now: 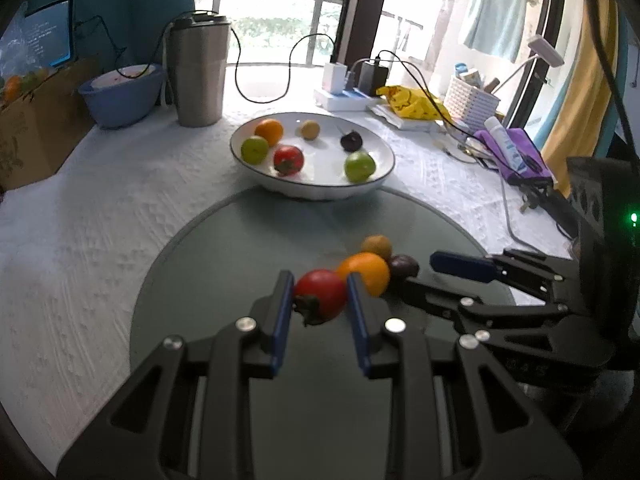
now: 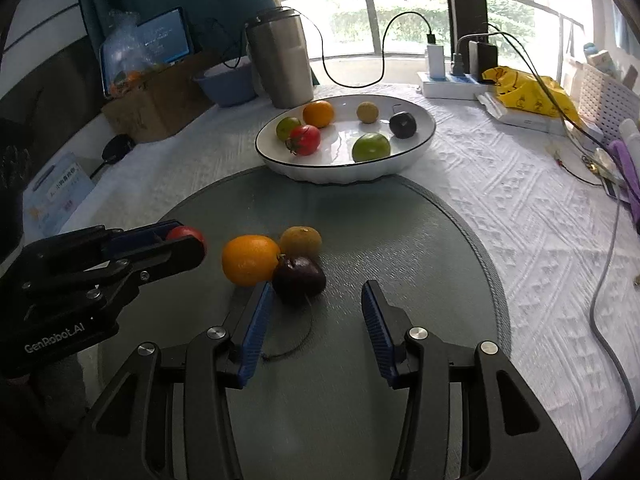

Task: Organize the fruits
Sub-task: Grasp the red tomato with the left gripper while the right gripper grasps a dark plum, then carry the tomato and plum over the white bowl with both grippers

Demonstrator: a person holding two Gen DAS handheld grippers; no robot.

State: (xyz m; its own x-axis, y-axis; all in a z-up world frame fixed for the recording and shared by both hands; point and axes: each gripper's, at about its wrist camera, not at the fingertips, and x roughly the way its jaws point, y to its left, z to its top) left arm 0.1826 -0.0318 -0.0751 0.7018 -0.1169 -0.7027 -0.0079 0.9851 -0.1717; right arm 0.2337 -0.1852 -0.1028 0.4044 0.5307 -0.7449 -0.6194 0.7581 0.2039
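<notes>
My left gripper (image 1: 318, 285) is shut on a red tomato (image 1: 320, 294) over the round grey mat (image 1: 224, 264); it also shows in the right wrist view (image 2: 188, 240). Beside it on the mat lie an orange (image 2: 250, 260), a brownish fruit (image 2: 301, 241) and a dark plum (image 2: 299, 278). My right gripper (image 2: 316, 296) is open, just in front of the plum, which lies nearer its left finger. The white bowl (image 2: 416, 152) behind the mat holds an orange, a tomato, two green fruits, a yellowish fruit and a dark plum.
A steel tumbler (image 2: 280, 60) and a blue bowl (image 2: 226, 84) stand behind the white bowl. A power strip with chargers (image 2: 452, 76), a yellow bag (image 2: 528, 92), a white basket (image 2: 608, 100) and cables lie at the right. A cardboard box (image 2: 156, 100) stands left.
</notes>
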